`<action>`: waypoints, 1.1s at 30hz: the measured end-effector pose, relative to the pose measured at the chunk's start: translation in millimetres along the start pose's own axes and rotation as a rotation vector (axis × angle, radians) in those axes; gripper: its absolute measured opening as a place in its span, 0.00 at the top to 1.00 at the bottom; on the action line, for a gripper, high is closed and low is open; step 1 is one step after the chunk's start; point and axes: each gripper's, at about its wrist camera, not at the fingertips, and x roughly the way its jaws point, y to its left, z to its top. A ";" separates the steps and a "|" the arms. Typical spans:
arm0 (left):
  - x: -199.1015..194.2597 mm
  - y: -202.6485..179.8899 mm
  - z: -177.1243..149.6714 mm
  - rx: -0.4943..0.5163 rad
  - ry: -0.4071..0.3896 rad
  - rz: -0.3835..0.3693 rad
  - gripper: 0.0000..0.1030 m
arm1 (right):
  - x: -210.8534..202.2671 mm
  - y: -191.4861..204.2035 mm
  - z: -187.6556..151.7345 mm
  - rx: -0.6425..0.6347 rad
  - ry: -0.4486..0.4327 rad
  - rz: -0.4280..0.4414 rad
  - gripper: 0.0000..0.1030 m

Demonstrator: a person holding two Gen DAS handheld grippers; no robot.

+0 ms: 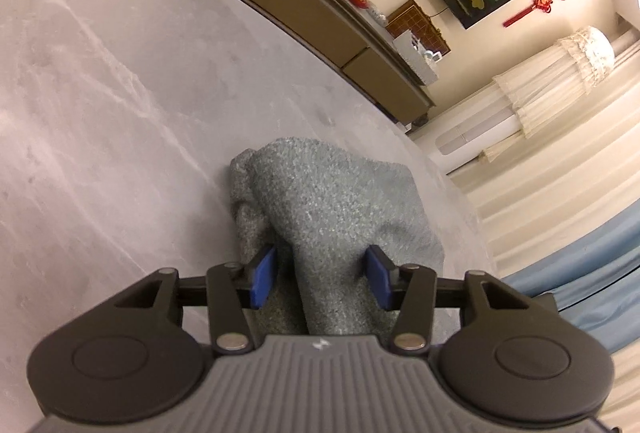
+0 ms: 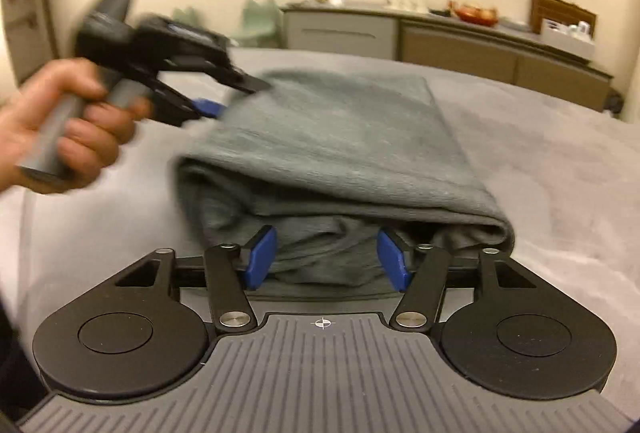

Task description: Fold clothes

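Observation:
A grey knit garment [image 2: 332,149] lies folded in layers on a grey bed surface [image 2: 540,169]. My right gripper [image 2: 326,257] is open, its blue pads on either side of the garment's near lower layers. My left gripper [image 1: 322,279] is open, with a raised fold of the same garment [image 1: 332,209] between its blue pads. In the right wrist view the left gripper [image 2: 228,97] is blurred, held in a hand [image 2: 68,129] at the garment's far left corner.
The grey bed surface [image 1: 120,113] spreads wide around the garment. A long low cabinet [image 2: 440,37] with glasses and a red bowl stands along the far wall. Pale and blue curtains [image 1: 560,173] hang beyond the bed's edge in the left wrist view.

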 end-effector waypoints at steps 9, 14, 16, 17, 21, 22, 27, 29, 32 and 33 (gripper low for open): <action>6.0 6.9 0.2 -0.010 0.033 0.029 0.45 | 7.1 -12.1 -3.3 0.011 0.101 -0.177 0.50; 6.0 8.8 -2.8 -0.029 0.033 0.033 0.42 | -34.3 32.1 0.9 -0.051 -0.088 -0.301 0.50; 5.2 10.4 -3.5 -0.041 0.033 0.031 0.42 | -44.1 66.7 0.6 -0.155 -0.163 -0.215 0.50; 4.8 10.6 -4.0 -0.044 0.032 0.031 0.42 | -42.4 84.3 -0.9 -0.222 -0.174 -0.161 0.51; 1.4 11.0 -9.8 -0.085 0.027 0.043 0.42 | 6.4 102.1 -8.1 -0.372 -0.083 -0.125 0.52; -1.4 11.5 -14.3 -0.117 0.023 0.056 0.42 | 15.7 85.8 -7.2 -0.348 -0.026 -0.135 0.52; -12.9 -24.7 -61.6 -0.125 0.073 0.034 0.42 | 4.0 -22.4 -0.3 -0.191 0.110 -0.297 0.42; -15.9 -43.6 -73.0 -0.066 0.071 0.017 0.44 | -12.1 -67.2 2.8 -0.084 0.138 -0.344 0.42; -21.4 -55.4 -77.8 -0.052 0.050 -0.009 0.44 | -43.5 -108.3 9.6 0.080 0.109 -0.323 0.46; -23.1 -54.7 -76.0 -0.062 0.036 -0.016 0.44 | -55.8 -114.8 12.5 0.135 0.080 -0.290 0.45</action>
